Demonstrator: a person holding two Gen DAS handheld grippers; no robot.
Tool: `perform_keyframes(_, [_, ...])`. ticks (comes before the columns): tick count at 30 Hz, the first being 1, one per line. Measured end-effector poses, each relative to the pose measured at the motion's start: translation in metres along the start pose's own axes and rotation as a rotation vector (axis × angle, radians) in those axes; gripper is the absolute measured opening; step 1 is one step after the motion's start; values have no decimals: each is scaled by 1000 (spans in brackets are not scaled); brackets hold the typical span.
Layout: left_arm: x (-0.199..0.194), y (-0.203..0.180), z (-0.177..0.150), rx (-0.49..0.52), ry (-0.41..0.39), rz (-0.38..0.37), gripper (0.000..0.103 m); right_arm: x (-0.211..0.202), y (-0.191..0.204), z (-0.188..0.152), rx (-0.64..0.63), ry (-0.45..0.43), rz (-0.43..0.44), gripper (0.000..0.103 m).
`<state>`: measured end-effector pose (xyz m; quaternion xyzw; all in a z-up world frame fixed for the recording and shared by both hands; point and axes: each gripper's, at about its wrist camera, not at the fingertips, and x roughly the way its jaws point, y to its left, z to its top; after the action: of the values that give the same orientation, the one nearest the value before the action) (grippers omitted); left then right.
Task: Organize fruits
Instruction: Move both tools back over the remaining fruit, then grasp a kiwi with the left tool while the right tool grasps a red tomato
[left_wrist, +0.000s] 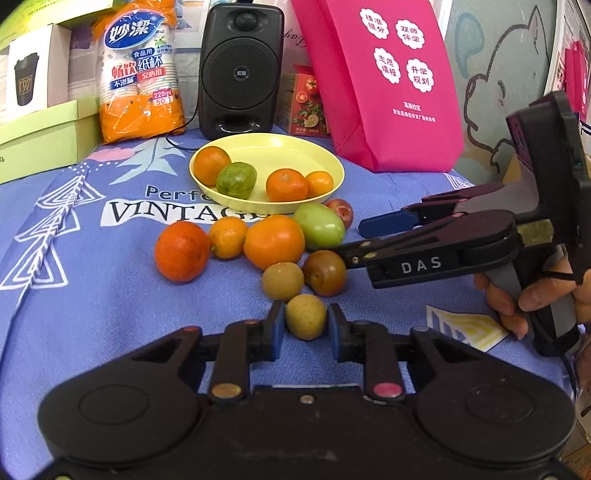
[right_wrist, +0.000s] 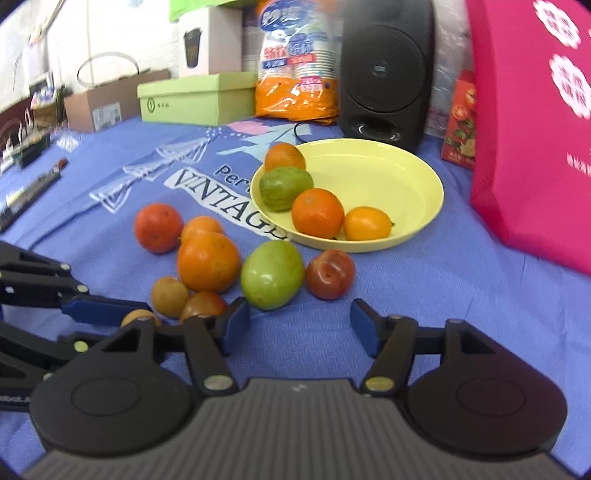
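Left gripper (left_wrist: 306, 326): blue pads sit either side of a small tan fruit (left_wrist: 306, 316) on the blue cloth (left_wrist: 110, 314). Pads look to be touching it or very nearly; cannot tell whether it is clamped.

Right gripper (right_wrist: 299, 325): jaws spread wide, nothing between them, only cloth. Just beyond its tips lie a green tomato (right_wrist: 272, 274) and a small red tomato (right_wrist: 330, 273).

Loose pile on the cloth, near the left gripper: a second tan fruit (left_wrist: 283, 281), a dark brownish tomato (left_wrist: 325, 272), a large orange (left_wrist: 274, 242), a smaller orange (left_wrist: 228, 236), a reddish orange (left_wrist: 182, 251).

Beyond the pile, a yellow plate (left_wrist: 295, 151) holds four pieces: an orange (left_wrist: 212, 165), a green lime-like fruit (left_wrist: 236, 180), another orange (left_wrist: 286, 184), a small yellow-orange one (left_wrist: 320, 183).

Behind the plate: black speaker (left_wrist: 240, 70), bag of paper cups (left_wrist: 138, 74), pink bag (left_wrist: 388, 81).
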<state>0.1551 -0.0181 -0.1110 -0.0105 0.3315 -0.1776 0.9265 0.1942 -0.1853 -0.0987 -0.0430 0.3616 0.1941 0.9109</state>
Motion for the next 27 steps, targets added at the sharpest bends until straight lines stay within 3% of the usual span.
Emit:
perform_keyframes(4, [0, 2, -1, -5, -1, -10, 24, -7, -4, 1, -17, -15, -52, 59])
perform_keyframes(7, [0, 2, -2, -8, -3, -11, 24, -6, -4, -3, -92, 27, -93, 55])
perform_keyframes(13, [1, 0, -2, -11, -5, -6, 24, 8, -7, 6, -101, 17, -115, 55])
perform_keyframes(19, [0, 1, -1, -16, -4, -7, 24, 31, -6, 21, -96, 11, -62, 43])
perform_keyframes(22, [0, 1, -3, -7, -6, -5, 24, 27, -3, 20, -101, 13, -44, 31])
perform_keyframes(27, [-3, 1, -4, -15, -12, -5, 24, 12, -2, 8, -70, 5, -49, 30])
